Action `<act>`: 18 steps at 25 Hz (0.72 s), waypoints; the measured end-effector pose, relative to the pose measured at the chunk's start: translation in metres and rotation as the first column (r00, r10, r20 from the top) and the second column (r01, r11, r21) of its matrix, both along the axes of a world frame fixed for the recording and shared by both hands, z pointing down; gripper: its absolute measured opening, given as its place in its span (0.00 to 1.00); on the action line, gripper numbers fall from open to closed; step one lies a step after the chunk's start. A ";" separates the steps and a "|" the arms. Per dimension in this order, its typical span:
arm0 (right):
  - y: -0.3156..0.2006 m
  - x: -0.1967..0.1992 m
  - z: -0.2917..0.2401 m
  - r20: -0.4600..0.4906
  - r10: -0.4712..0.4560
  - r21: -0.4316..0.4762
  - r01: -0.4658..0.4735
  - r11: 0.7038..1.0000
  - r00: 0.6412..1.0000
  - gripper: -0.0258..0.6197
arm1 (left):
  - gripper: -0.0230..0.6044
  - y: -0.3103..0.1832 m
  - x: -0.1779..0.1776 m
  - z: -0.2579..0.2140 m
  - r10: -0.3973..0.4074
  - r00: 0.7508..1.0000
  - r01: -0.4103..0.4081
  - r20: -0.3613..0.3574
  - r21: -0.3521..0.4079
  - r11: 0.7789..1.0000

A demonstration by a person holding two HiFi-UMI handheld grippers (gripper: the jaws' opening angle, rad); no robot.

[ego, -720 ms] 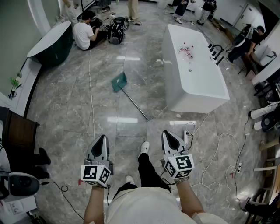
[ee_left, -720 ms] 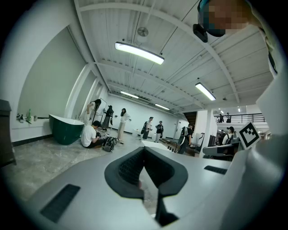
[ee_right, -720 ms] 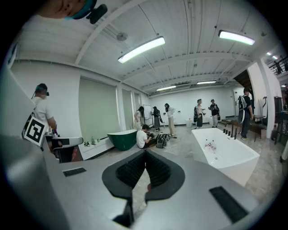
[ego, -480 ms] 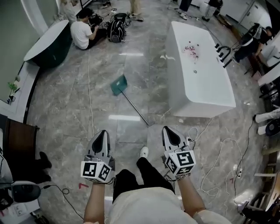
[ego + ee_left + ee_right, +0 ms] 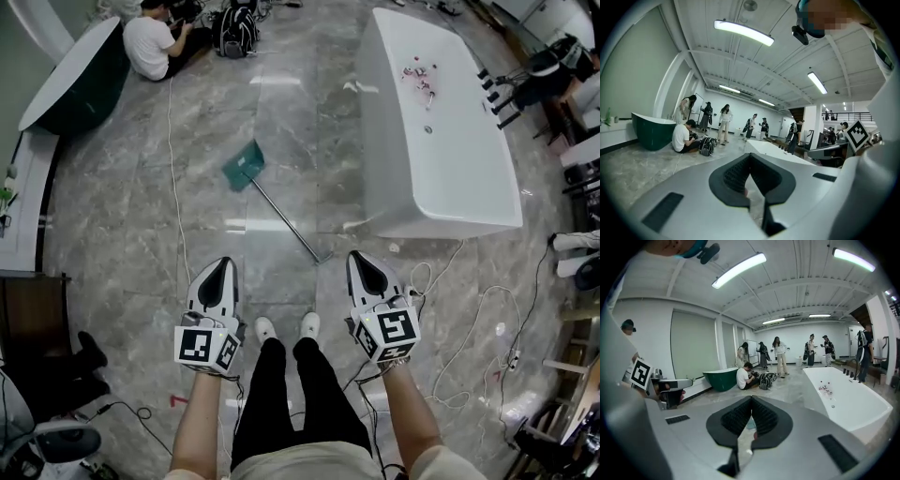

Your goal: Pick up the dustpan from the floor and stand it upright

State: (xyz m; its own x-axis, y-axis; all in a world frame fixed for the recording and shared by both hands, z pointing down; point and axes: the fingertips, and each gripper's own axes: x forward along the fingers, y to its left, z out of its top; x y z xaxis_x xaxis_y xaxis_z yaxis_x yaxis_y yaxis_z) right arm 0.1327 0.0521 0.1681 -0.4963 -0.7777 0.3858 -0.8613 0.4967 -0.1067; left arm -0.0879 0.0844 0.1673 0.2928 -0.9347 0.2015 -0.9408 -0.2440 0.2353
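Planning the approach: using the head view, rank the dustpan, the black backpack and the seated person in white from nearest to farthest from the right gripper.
1. dustpan: on the floor ahead-left of the right gripper, handle end nearest.
2. black backpack: far ahead, to the left.
3. seated person: farther left, beside the backpack.

dustpan (image 5: 246,167): teal pan, silver handle | floor (image 5: 122,225): grey, veined marble pattern | bathtub (image 5: 394,187): white | second tub (image 5: 94,89): dark green outside | left gripper (image 5: 223,266), right gripper (image 5: 360,258): pale grey, black-and-white square markers
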 end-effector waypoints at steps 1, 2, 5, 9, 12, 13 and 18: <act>-0.007 0.001 0.020 -0.004 0.004 -0.008 -0.004 1.000 1.000 0.07 | 0.05 -0.010 0.000 0.022 0.012 1.000 -0.012 0.009 -0.017 1.000; -0.015 0.002 0.042 -0.009 0.008 -0.016 -0.008 1.000 1.000 0.07 | 0.05 -0.020 0.000 0.045 0.022 1.000 -0.021 0.014 -0.032 0.999; -0.035 0.007 0.122 -0.015 0.023 -0.055 -0.024 0.998 1.000 0.07 | 0.05 -0.045 0.002 0.120 0.048 0.999 -0.047 0.014 -0.067 0.997; -0.047 0.015 0.251 0.018 0.047 -0.172 -0.043 0.984 0.999 0.07 | 0.05 -0.058 0.010 0.235 0.082 0.996 -0.077 0.029 -0.143 0.987; -0.051 0.020 0.336 -0.012 0.033 -0.231 -0.035 0.972 0.999 0.07 | 0.05 -0.064 0.014 0.318 0.086 0.996 -0.082 0.012 -0.190 0.978; -0.054 0.023 0.364 -0.028 0.024 -0.244 -0.030 0.969 0.999 0.07 | 0.05 -0.068 0.016 0.346 0.082 0.997 -0.078 0.008 -0.200 0.977; -0.068 0.039 0.504 -0.074 -0.032 -0.298 0.009 0.954 0.997 0.07 | 0.05 -0.088 0.029 0.477 0.101 0.995 -0.095 0.014 -0.225 0.970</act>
State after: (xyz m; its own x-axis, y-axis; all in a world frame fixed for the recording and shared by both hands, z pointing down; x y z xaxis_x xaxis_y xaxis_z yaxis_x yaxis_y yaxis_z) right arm 0.1712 -0.0161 0.6717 -0.4705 -0.6118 0.6359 -0.8628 0.4700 -0.1862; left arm -0.0590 -0.0037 0.6447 0.3731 -0.8320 0.4107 -0.9211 -0.2791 0.2713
